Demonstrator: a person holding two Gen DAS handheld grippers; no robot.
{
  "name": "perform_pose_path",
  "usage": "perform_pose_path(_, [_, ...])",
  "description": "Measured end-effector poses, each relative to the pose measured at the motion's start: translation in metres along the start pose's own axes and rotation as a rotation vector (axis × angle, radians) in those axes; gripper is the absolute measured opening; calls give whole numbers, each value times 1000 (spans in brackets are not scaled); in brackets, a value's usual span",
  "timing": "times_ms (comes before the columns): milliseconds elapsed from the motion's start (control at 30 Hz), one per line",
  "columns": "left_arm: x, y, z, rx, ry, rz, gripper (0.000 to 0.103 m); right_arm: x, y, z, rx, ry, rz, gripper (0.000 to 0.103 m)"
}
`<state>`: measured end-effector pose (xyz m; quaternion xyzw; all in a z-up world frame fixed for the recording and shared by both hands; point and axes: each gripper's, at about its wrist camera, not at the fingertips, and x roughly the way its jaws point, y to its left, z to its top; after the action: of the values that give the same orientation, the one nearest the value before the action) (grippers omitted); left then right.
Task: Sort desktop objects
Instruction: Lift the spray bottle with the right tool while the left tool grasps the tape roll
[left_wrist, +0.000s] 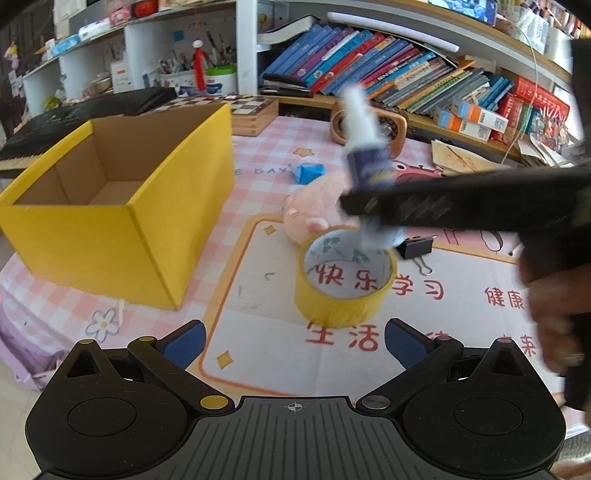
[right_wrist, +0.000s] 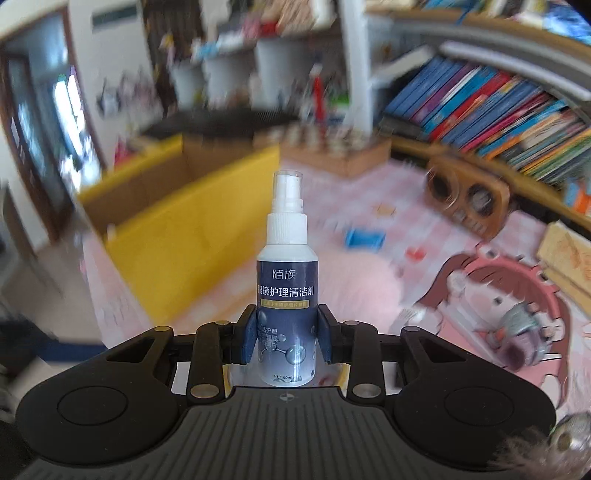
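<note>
Right hand-held gripper (right_wrist: 287, 338) clamps a small, light, rigid spray bottle (right_wrist: 287, 295) at mid-label, away from its slippery cap; left hand-held gripper (left_wrist: 294, 343) gapes empty above the desk (left_wrist: 258, 354).

The spray bottle (right_wrist: 287, 295) label reads 陌族, 眼镜护理清洁剂, seemingly "NET 60ml"; the desk mat (left_wrist: 369, 354) shows 快乐学习, 健康, 生活.

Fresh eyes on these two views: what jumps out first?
The spray bottle, upright and clamped between the right gripper's fingers, fills the middle of the right wrist view. In the left wrist view, the open yellow box sits at left on the pink table mat. The yellow tape roll lies just ahead of the open, empty left gripper.
</note>
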<state>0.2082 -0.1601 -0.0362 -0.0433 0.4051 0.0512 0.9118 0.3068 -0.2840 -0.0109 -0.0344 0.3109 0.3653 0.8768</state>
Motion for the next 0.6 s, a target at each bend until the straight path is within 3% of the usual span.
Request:
perform_pose_path(133, [14,-7,6,16,-8,-20,103,-29,-22,-3,93,-28,-67,31])
perform_pose_path(367, [50,-30,17,86,-9,-46,103,-62,-41,-31,175,-4,-190,31])
perform_pose_path(600, [79,-46,20,145,2,-18,103,-72,-47,-54,210,43,-243,31])
